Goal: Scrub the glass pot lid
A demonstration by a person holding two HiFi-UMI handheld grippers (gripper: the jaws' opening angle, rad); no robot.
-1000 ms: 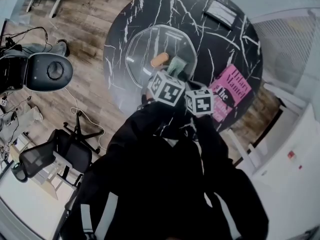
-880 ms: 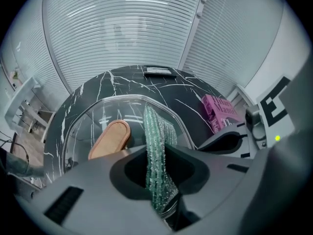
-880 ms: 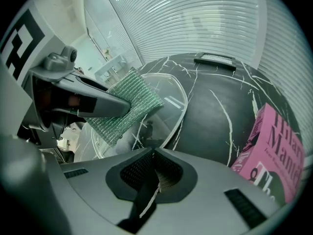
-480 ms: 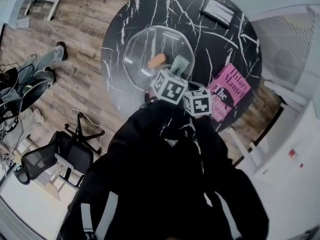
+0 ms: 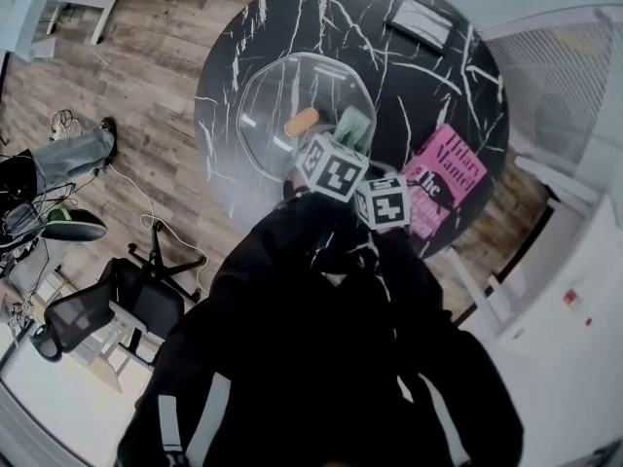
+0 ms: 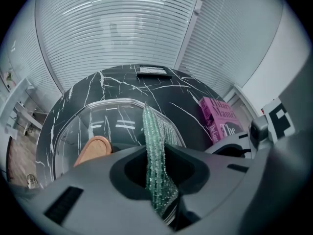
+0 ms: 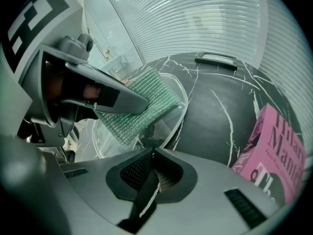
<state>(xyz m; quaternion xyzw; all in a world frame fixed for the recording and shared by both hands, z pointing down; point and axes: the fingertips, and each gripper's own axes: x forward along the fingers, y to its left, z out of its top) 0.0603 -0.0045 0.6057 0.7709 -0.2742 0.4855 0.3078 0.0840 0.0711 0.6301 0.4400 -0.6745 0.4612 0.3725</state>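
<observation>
Two grippers sit close together at the near edge of the table (image 5: pixel 229 76). The right gripper (image 7: pixel 152 156) has its jaws together on a thin edge that I take to be the near rim of the lid (image 7: pixel 182 99), pinning it in place. The left gripper (image 6: pixel 156 163) is clamped on a green pad (image 6: pixel 152 131), which sticks out edge-on from its jaws and reaches over the glass.

Just beyond the jaws, the lid lies on the table with its wooden knob (image 6: pixel 94 150) up, left of the pad. The scrubbing stroke looks to be the step in hand. To do it well:

- **Pad angle:** the pad's broad face, not its edge, should meet the glass, so the left wrist needs to roll until the mesh lies flat.
- **Strokes:** short overlapping strokes from the near rim toward the knob, then around it, should cover the dome without gaps.
- **Pressure:** push straight down rather than outward, since glass on polished stone will likely slide.
- **Right grip:** firm enough to stop the lid turning, but not so hard that it stresses the rim.
- **Left jaw tips:** they should stay off the glass.

A pink book (image 5: pixel 443 188) lies just beside the right gripper, so strokes that way should be short. A dark flat thing (image 5: pixel 421 22) at the far edge is well apart.
</observation>
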